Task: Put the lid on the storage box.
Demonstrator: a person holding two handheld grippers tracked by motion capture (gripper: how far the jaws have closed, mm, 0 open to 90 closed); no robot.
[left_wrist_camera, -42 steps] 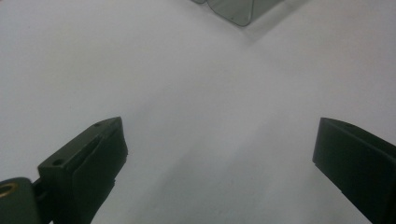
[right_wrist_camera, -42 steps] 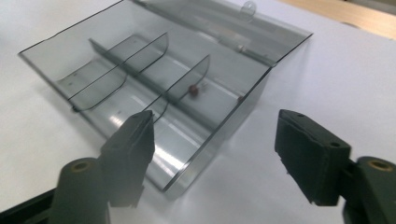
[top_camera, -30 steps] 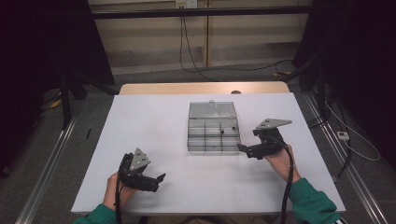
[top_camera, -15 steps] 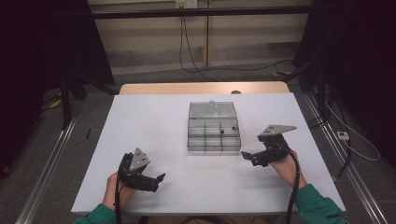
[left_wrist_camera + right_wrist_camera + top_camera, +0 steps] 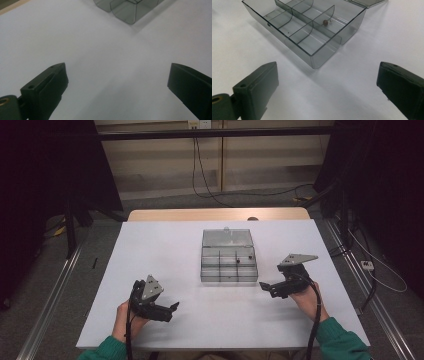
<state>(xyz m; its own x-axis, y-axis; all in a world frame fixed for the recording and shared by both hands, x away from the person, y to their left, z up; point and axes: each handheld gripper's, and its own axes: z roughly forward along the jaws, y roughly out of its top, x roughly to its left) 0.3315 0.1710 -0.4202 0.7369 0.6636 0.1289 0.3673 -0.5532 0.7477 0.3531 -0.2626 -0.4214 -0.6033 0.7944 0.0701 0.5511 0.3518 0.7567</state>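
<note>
A smoky clear compartment box point(image 5: 229, 279) stands at the table's middle with its lid lying open behind it. One right-hand compartment holds a small dark round piece point(image 5: 238, 260), which in the right gripper view point(image 5: 325, 22) looks brownish. My right gripper point(image 5: 266, 290) hovers just right of the box's front corner point(image 5: 325, 56) and points at it. Its jaws have just been opening and are open, with nothing between them point(image 5: 327, 67). My left gripper point(image 5: 171, 312) rests low at the near left, open and empty point(image 5: 117, 70), with the box corner point(image 5: 127, 11) far ahead.
The white table point(image 5: 165, 250) has a wooden strip along its far edge. Metal rails run along the floor on both sides, and cables trail on the floor behind and at the right.
The right gripper has drawn back a little from the box's front right corner toward the person. The left gripper has stayed where it was.
</note>
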